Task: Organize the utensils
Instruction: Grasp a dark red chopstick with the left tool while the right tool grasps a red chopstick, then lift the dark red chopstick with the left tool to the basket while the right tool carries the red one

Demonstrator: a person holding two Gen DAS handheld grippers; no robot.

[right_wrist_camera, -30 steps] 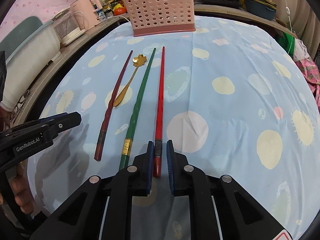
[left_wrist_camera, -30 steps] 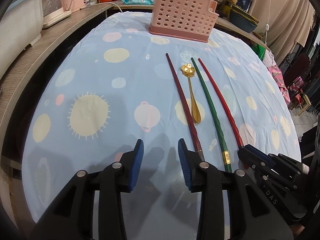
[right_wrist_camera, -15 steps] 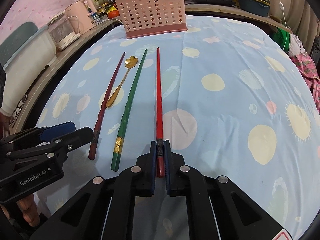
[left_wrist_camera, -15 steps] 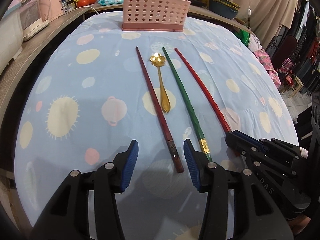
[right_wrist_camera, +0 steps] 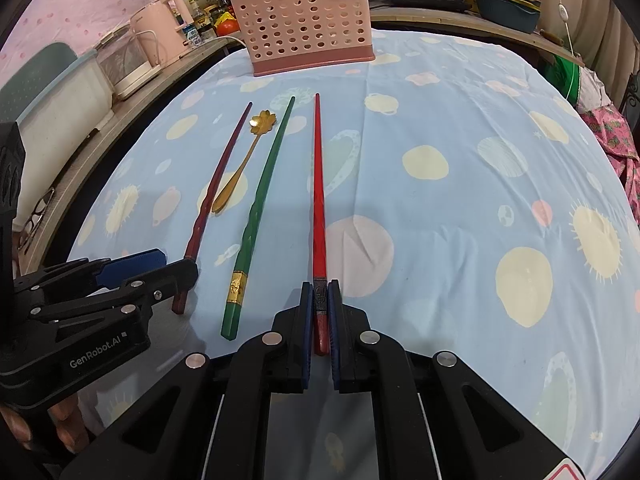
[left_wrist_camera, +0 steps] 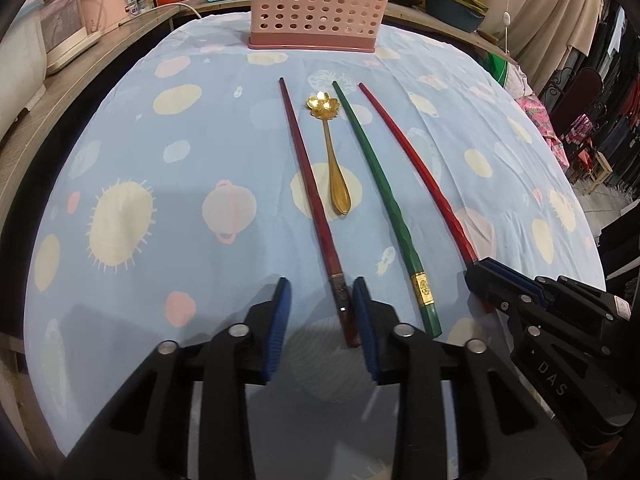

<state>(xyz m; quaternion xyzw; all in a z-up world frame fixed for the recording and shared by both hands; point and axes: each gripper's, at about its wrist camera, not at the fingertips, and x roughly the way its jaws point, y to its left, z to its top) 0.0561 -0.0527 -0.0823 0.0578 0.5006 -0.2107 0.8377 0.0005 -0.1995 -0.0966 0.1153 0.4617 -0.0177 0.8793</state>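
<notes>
On the planet-print blue tablecloth (right_wrist_camera: 460, 128), the right gripper (right_wrist_camera: 320, 312) pinches the bright red chopstick (right_wrist_camera: 318, 184). Left gripper (left_wrist_camera: 322, 312), jaws just closing, straddles the dark maroon chopstick (left_wrist_camera: 308, 184), its right pad touching.

In the left wrist view the right gripper (left_wrist_camera: 486, 276) covers the near end of the red chopstick (left_wrist_camera: 416, 160), and its body runs off the right edge. In the right wrist view the left gripper (right_wrist_camera: 160, 268) hides part of the butt of the dark red chopstick (right_wrist_camera: 218, 184); whether its far pad touches that stick cannot be told. The hand (right_wrist_camera: 36, 428) holding it is cut off by the lower left edge, only fingers showing. The basket (left_wrist_camera: 316, 4) is cropped at the top in the left view, and its inside stays unseen. Labels on the counter bottles (right_wrist_camera: 196, 20) are too small to read.
</notes>
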